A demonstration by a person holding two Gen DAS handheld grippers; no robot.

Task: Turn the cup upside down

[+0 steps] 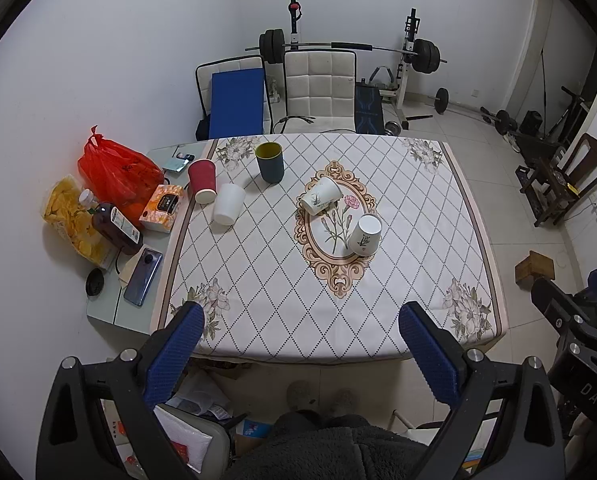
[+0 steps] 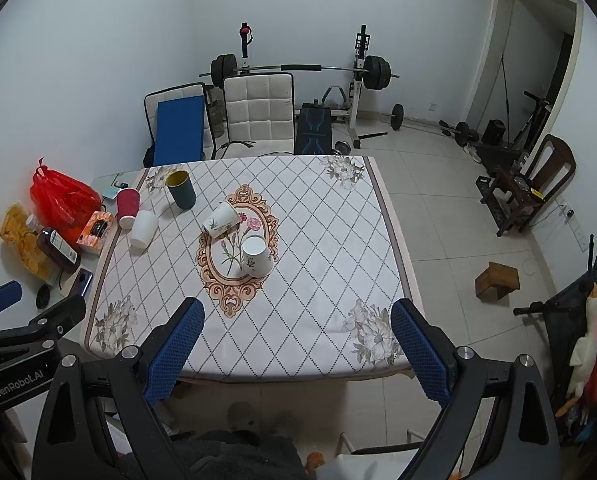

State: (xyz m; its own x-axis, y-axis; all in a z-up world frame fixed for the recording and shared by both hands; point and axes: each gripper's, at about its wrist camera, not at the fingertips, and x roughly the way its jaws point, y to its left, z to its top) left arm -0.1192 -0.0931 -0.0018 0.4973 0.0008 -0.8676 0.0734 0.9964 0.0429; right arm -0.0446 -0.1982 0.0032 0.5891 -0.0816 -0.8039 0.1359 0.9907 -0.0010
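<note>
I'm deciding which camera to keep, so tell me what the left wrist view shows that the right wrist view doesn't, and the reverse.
Only the left wrist view shows the whole phone lying flat at the table's left edge; the right wrist view catches just a part of it. Only the right wrist view shows the open doorway and the stuffed bird. Both show the tablecloth, the dark green cup standing upright, the red cup, three white paper cups, the barbell rack, and each view's own open gripper, left and right.

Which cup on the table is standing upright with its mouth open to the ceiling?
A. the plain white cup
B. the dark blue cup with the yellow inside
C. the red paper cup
B: the dark blue cup with the yellow inside shows its open rim on top; the red paper cup and plain white cup stand bottom-up.
</note>
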